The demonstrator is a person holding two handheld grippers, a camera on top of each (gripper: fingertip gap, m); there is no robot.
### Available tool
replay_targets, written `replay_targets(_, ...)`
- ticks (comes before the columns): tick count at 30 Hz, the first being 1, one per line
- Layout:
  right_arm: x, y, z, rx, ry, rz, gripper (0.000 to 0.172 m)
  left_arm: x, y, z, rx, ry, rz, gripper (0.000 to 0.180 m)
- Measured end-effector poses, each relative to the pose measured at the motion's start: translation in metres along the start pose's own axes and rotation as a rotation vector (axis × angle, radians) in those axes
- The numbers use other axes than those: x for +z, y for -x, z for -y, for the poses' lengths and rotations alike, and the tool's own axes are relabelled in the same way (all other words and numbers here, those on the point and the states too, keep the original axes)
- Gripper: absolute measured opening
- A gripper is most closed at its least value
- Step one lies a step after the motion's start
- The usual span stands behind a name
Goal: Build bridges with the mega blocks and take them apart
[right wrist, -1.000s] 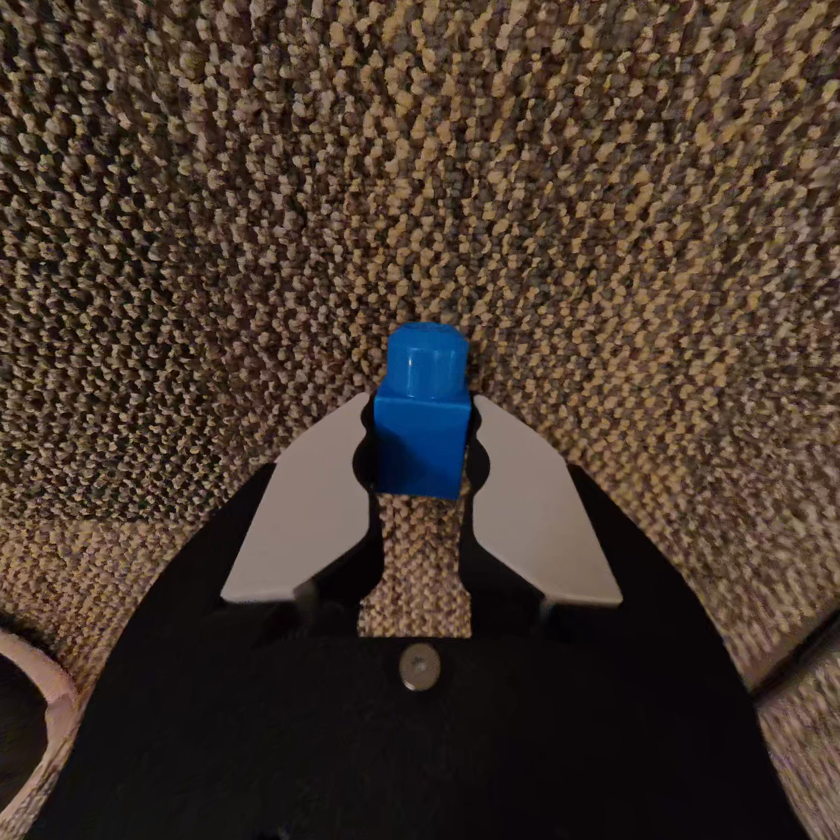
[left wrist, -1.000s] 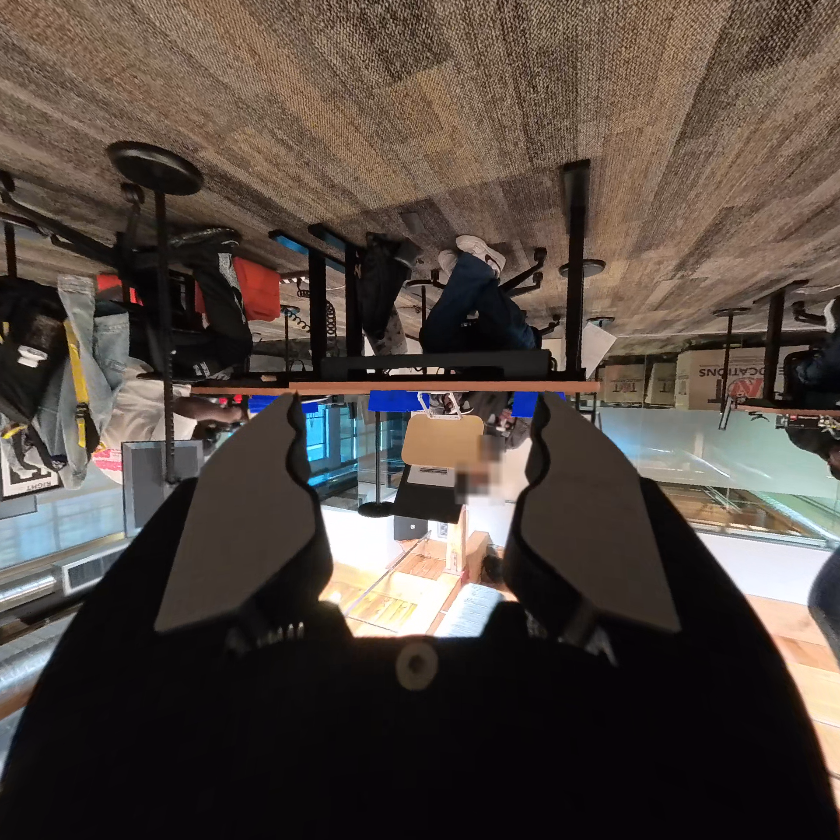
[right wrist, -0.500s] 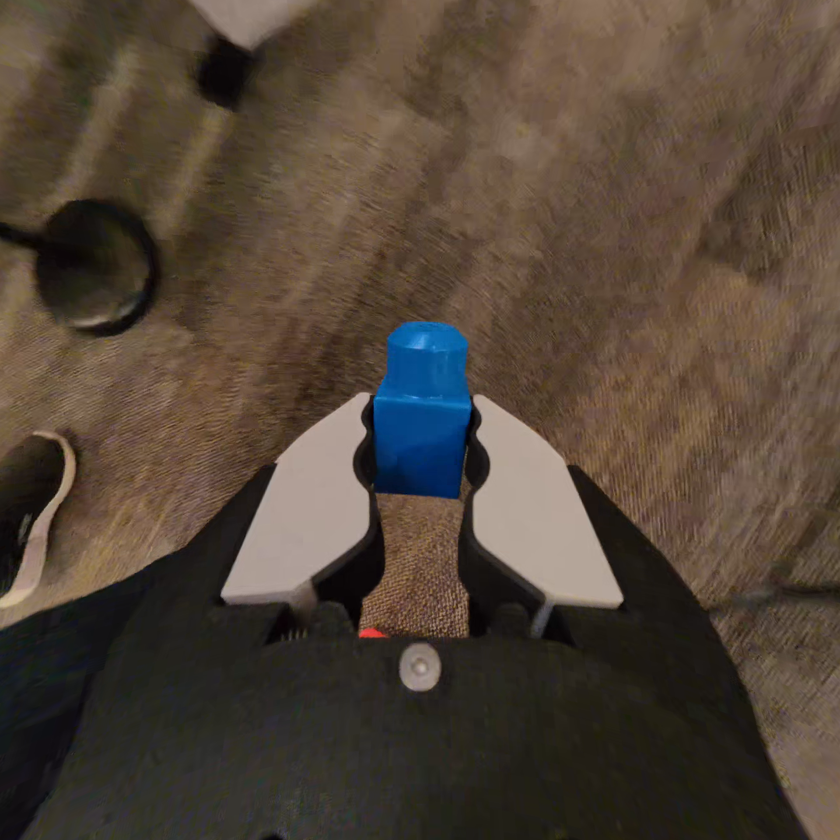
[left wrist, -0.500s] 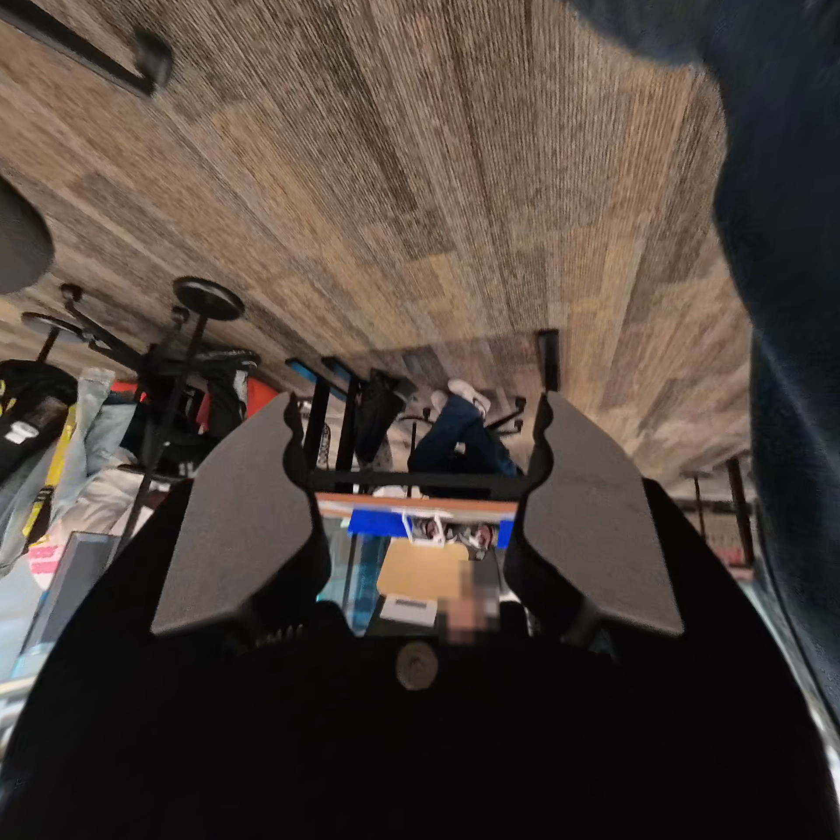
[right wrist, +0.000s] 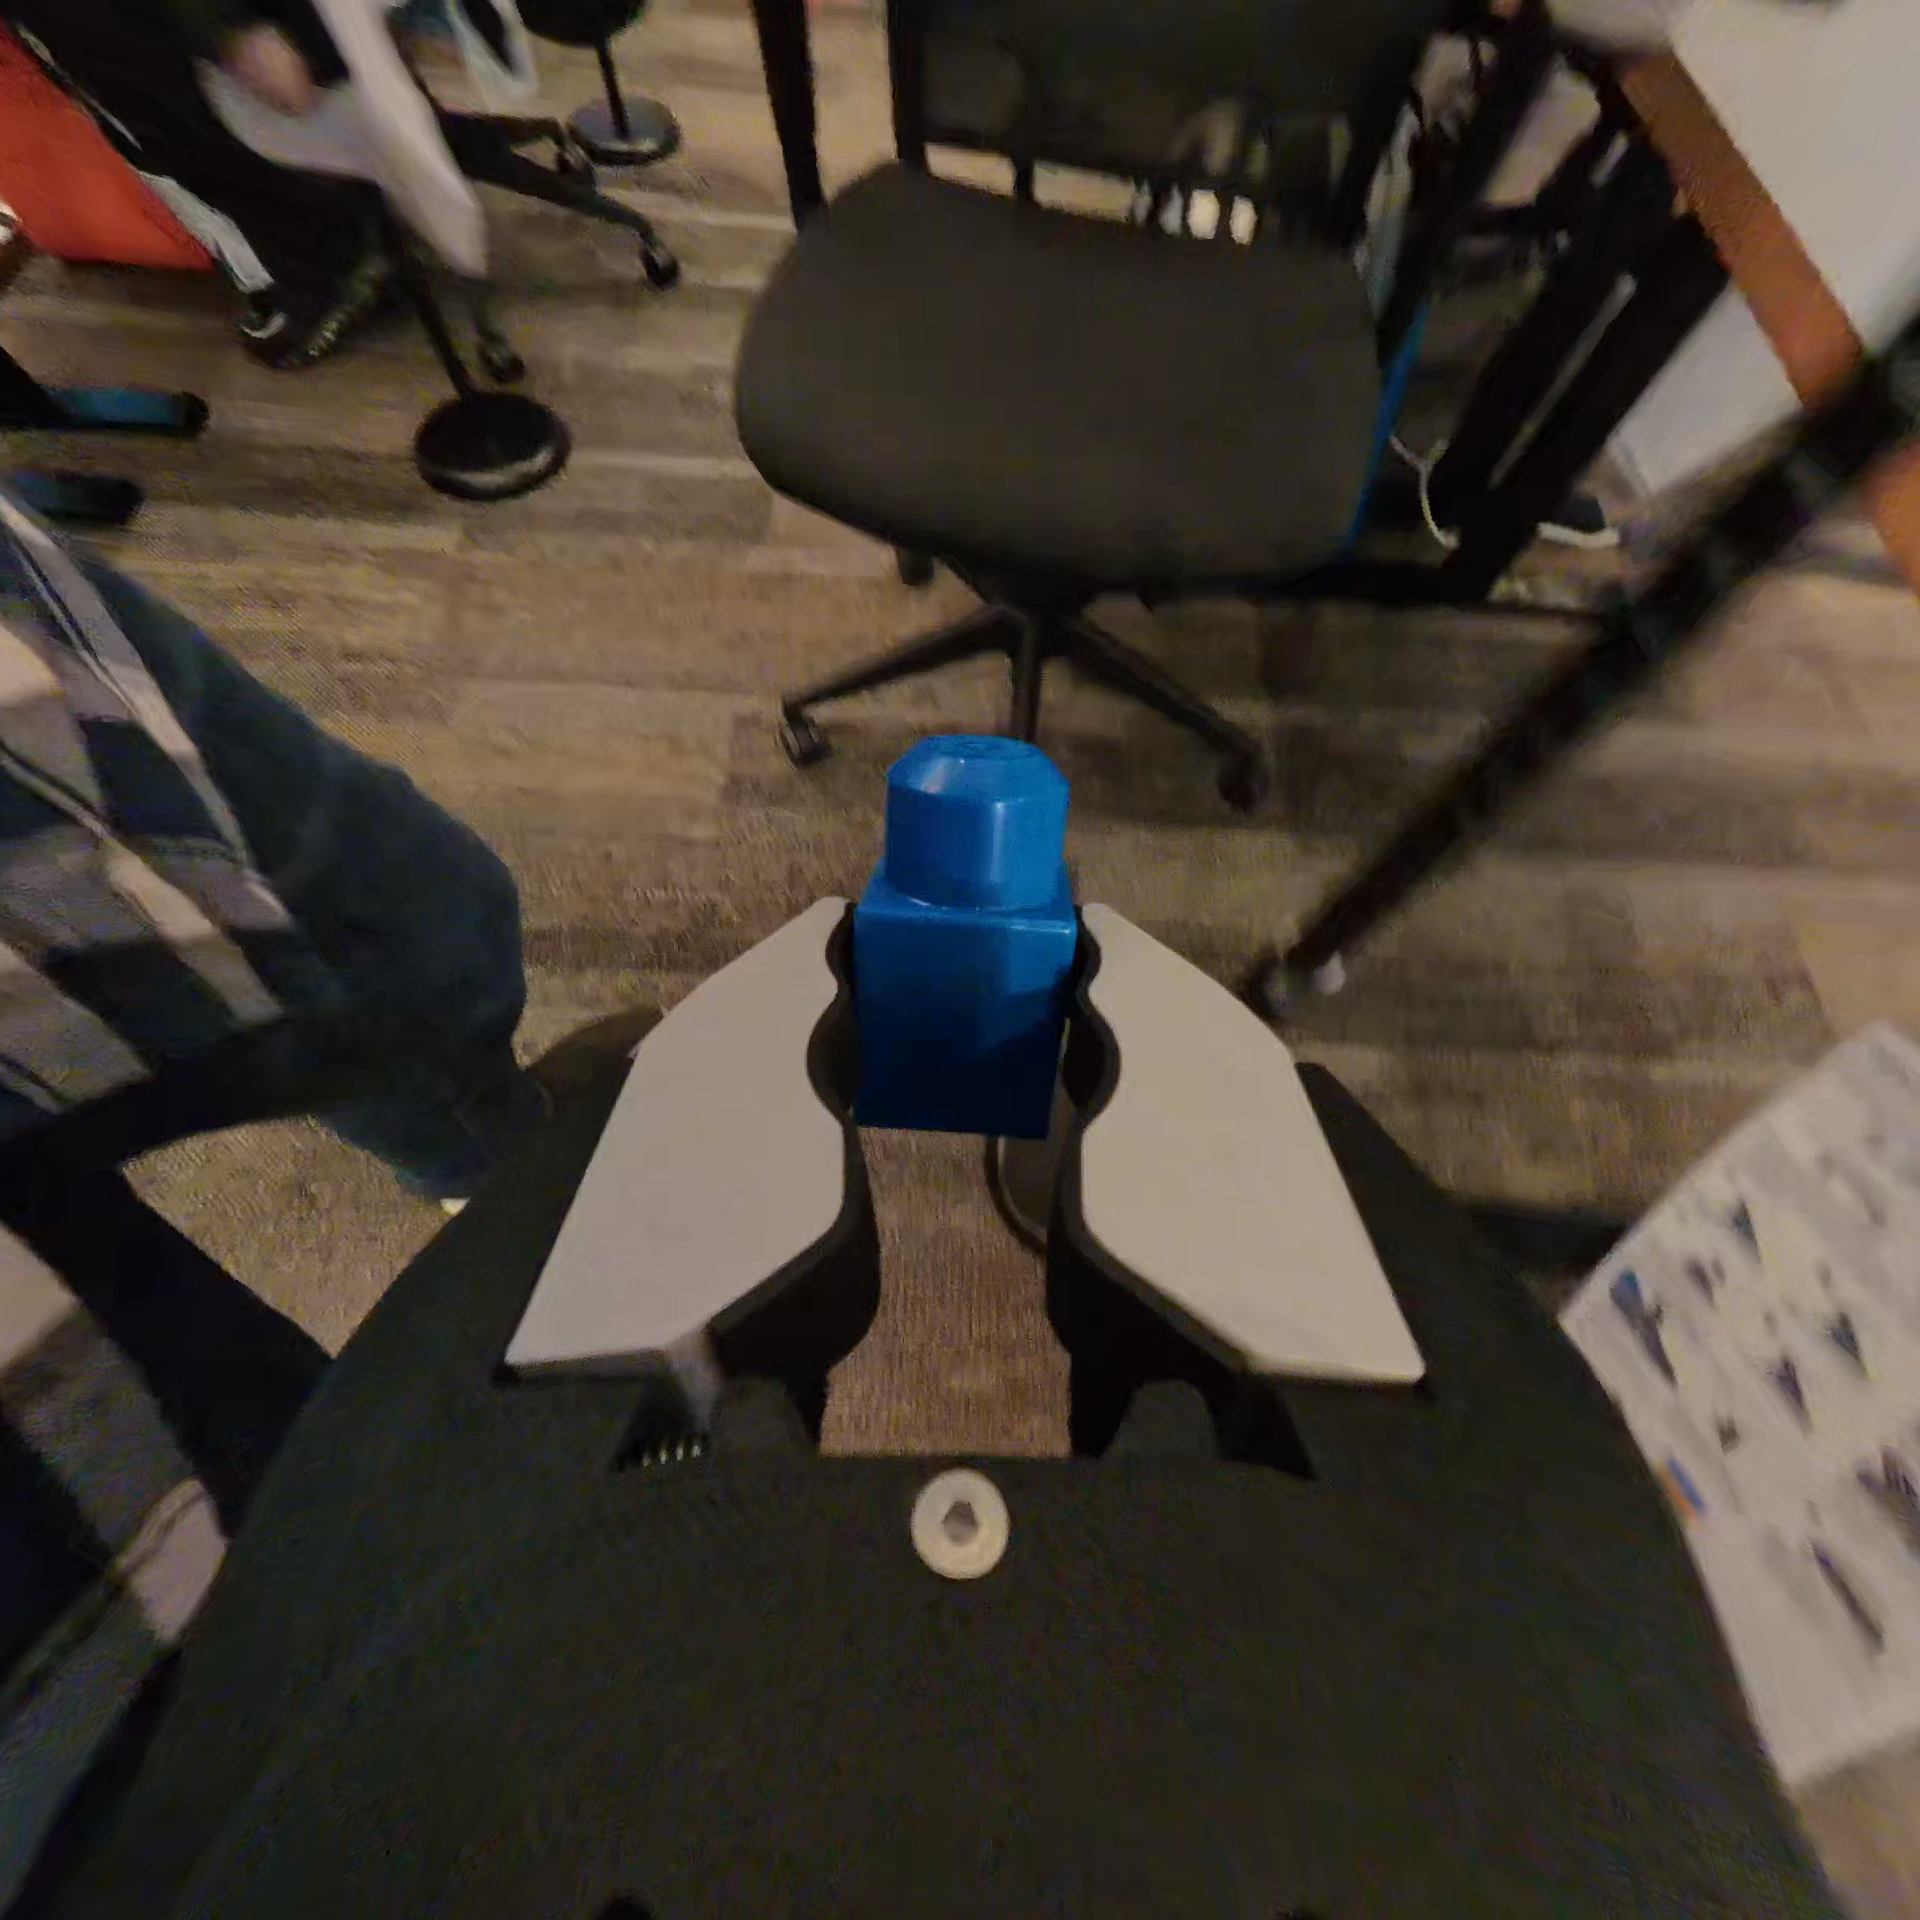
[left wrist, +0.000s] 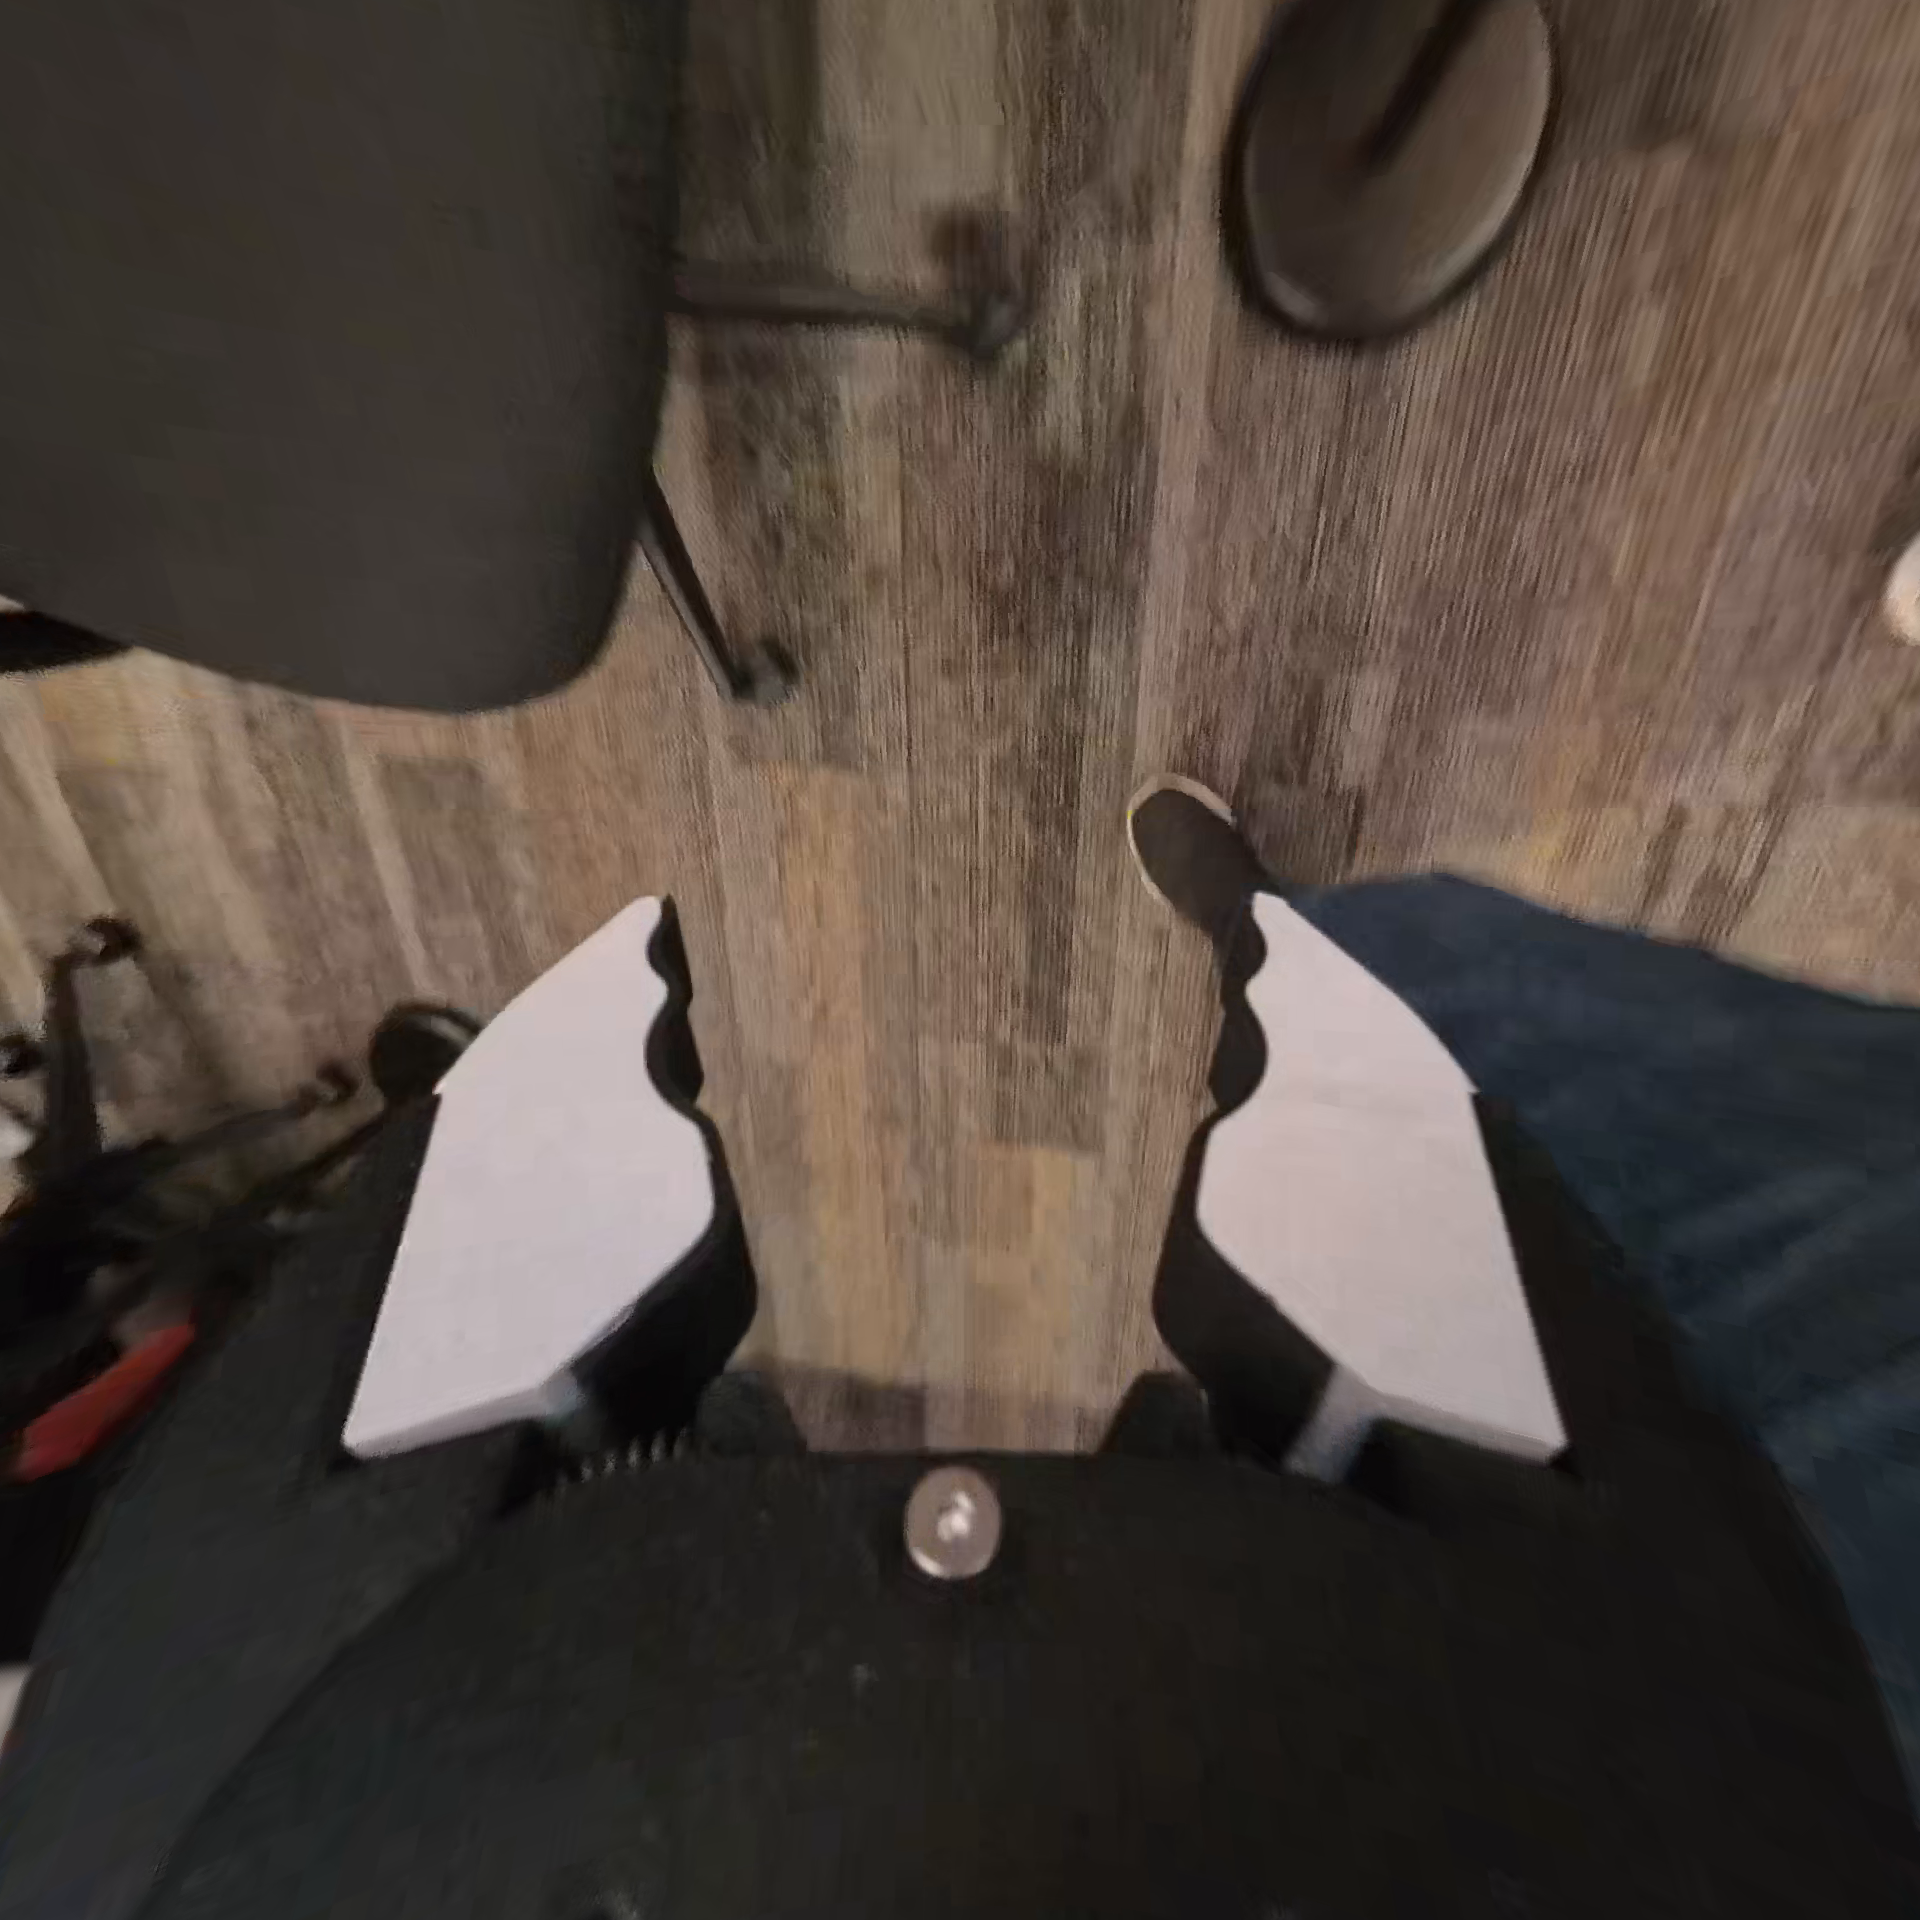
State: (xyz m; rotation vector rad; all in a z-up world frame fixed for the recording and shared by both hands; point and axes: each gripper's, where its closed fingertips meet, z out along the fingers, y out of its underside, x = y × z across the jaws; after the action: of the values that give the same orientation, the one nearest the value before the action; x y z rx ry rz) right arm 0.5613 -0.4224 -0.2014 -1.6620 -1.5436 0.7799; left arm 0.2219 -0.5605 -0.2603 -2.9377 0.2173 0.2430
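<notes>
My right gripper [right wrist: 961, 935] is shut on a small blue mega block [right wrist: 961, 987] with one stud. Both pads press on its sides and the stud points away from me. It hangs in the air above the carpet. My left gripper [left wrist: 956, 925] is open wide and holds nothing; only blurred carpet [left wrist: 935, 727] shows between its fingers. No other blocks show in either view.
A black office chair [right wrist: 1049, 384] stands ahead in the right wrist view, with a table leg [right wrist: 1507, 779] and a table edge [right wrist: 1745, 208] to the right. A person's leg in jeans [left wrist: 1662, 1091] and shoe [left wrist: 1184, 842] lie right of the left gripper. A printed sheet [right wrist: 1787, 1403] lies lower right. My hands' fingertips stand some 35 cm from each other.
Both grippers have swung round: the right one rose from close to the carpet to face the chair, block still held. The left view turned from the distant room down to the floor, jaws still open.
</notes>
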Motion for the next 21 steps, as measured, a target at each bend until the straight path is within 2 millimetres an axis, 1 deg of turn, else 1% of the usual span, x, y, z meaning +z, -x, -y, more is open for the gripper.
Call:
replay_targets(1, 0.021, 0.014, 0.033, -0.017, -0.009, 0.011, 0.037, -0.005, 0.024, 0.01, -0.018, -0.074, -0.01, 0.099)
replay_targets(2, 0.041, 0.026, 0.063, -0.025, -0.022, 0.018, 0.037, -0.012, 0.049, 0.029, -0.003, -0.162, -0.008, 0.101)
replay_targets(3, 0.06, 0.035, 0.091, -0.02, -0.03, 0.026, 0.036, -0.019, 0.073, 0.052, 0.03, -0.251, -0.003, 0.104)
replay_targets(5, 0.092, 0.05, 0.139, -0.032, -0.022, 0.046, 0.037, -0.032, 0.112, 0.108, 0.086, -0.379, -0.014, 0.11)
replay_targets(7, 0.115, 0.052, 0.179, -0.032, -0.019, 0.037, 0.037, -0.044, 0.14, 0.176, 0.165, -0.497, -0.02, 0.115)
replay_targets(9, 0.137, 0.047, 0.206, -0.026, 0.002, 0.025, 0.037, -0.05, 0.163, 0.244, 0.245, -0.582, -0.014, 0.12)
replay_targets(10, 0.147, 0.041, 0.218, -0.027, -0.001, 0.009, 0.037, -0.051, 0.174, 0.276, 0.278, -0.615, -0.01, 0.12)
replay_targets(12, 0.171, 0.029, 0.236, -0.028, 0.007, 0.012, 0.037, -0.049, 0.198, 0.332, 0.332, -0.653, 0.024, 0.122)
replay_targets(13, 0.182, 0.021, 0.245, -0.043, -0.005, 0.007, 0.037, -0.048, 0.207, 0.357, 0.342, -0.667, 0.023, 0.123)
replay_targets(15, 0.204, 0.004, 0.259, -0.055, -0.013, 0.003, 0.037, -0.053, 0.223, 0.408, 0.361, -0.735, 0.045, 0.122)
replay_targets(17, 0.222, -0.015, 0.273, -0.047, -0.025, -0.007, 0.037, -0.054, 0.232, 0.457, 0.429, -0.795, 0.068, 0.12)
replay_targets(19, 0.239, -0.032, 0.282, -0.028, -0.025, -0.007, 0.037, -0.046, 0.238, 0.499, 0.482, -0.802, 0.077, 0.12)
replay_targets(21, 0.257, -0.046, 0.288, -0.001, -0.019, 0.003, 0.037, -0.027, 0.241, 0.536, 0.534, -0.786, 0.066, 0.118)
